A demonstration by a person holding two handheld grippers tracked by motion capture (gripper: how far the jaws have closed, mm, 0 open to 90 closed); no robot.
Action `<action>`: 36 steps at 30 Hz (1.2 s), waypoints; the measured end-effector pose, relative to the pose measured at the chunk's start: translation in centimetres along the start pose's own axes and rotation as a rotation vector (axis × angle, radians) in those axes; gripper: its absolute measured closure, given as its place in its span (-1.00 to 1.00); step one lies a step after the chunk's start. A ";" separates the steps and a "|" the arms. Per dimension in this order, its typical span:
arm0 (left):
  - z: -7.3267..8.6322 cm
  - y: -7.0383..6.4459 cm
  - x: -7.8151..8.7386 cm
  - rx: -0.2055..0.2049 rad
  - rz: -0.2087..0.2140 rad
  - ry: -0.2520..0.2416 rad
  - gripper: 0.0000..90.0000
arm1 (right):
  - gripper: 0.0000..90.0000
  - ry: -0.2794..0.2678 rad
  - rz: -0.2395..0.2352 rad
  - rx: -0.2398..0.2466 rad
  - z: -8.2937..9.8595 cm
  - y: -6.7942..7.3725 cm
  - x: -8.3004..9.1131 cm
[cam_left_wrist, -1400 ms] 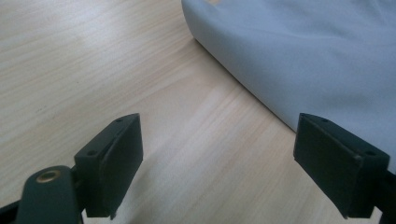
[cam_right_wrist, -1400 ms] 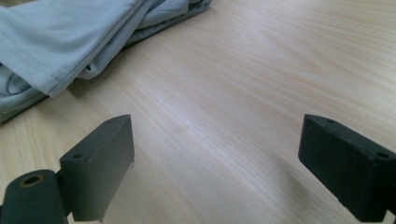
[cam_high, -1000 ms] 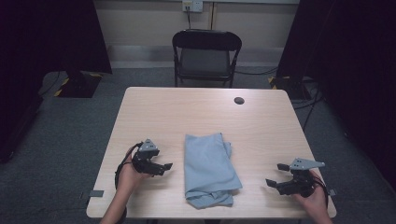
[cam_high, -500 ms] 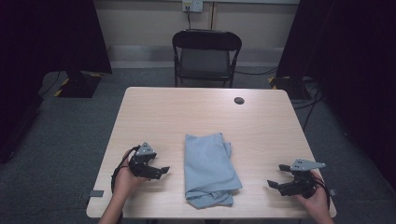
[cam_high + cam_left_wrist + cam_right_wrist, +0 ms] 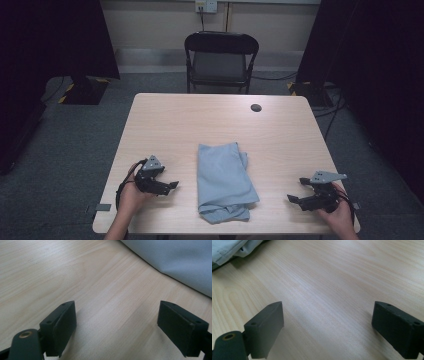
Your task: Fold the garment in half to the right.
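Note:
A folded light blue cloth [image 5: 222,181] lies near the front middle of the wooden table [image 5: 215,125]. My left gripper [image 5: 170,186] rests low over the table to the cloth's left, jaws open toward it, nothing between them. In the left gripper view the cloth's edge [image 5: 175,262] lies at the upper right, beyond the jaws. My right gripper [image 5: 294,198] sits near the front right corner, open and empty, pointing left at the cloth. In the right gripper view the cloth's hem [image 5: 229,250] lies at the upper left.
A small dark round object [image 5: 256,107] lies on the table's far right part. A black folding chair [image 5: 220,60] stands behind the far edge. Dark curtains hang at both sides. The front table edge runs close under both hands.
Both grippers have drifted slightly toward the front edge of the table. The cloth has not moved.

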State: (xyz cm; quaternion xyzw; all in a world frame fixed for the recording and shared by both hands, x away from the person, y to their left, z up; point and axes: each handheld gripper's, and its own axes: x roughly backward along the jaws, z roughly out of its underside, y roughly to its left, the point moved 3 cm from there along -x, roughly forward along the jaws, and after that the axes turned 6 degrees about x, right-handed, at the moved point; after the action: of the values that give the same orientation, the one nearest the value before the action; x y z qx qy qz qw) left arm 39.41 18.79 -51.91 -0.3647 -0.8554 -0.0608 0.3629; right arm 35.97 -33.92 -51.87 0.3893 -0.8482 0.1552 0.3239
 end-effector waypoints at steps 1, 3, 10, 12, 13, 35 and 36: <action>0.0 -0.1 0.0 -0.001 0.001 0.000 -0.66 | -0.78 0.000 0.001 0.002 0.0 0.0 0.0; 0.1 -0.1 0.0 -0.013 -0.003 0.002 -0.66 | -0.78 0.002 0.005 0.004 0.0 0.0 0.0; 0.5 -0.2 0.1 -0.078 -0.021 0.006 -0.68 | -0.80 0.026 0.040 0.044 0.0 0.4 -0.2; 0.5 -0.3 0.0 -0.082 -0.021 0.009 -0.70 | -0.80 0.029 0.043 0.046 -0.1 0.5 -0.3; 0.5 -0.3 0.0 -0.085 -0.022 0.012 -0.72 | -0.81 0.029 0.043 0.045 0.0 0.5 -0.3; 0.5 -0.1 -0.2 -0.060 -0.055 0.039 -1.00 | -0.81 0.028 0.046 0.041 0.0 0.5 -0.3; 0.5 -0.1 -0.2 -0.060 -0.055 0.038 -1.00 | -0.81 0.029 0.045 0.041 0.0 0.5 -0.3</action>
State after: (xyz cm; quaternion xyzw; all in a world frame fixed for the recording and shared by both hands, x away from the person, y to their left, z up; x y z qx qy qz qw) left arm 39.14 18.78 -52.42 -0.3506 -0.8557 -0.1033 0.3663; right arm 35.77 -33.43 -52.04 0.3741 -0.8488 0.1852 0.3245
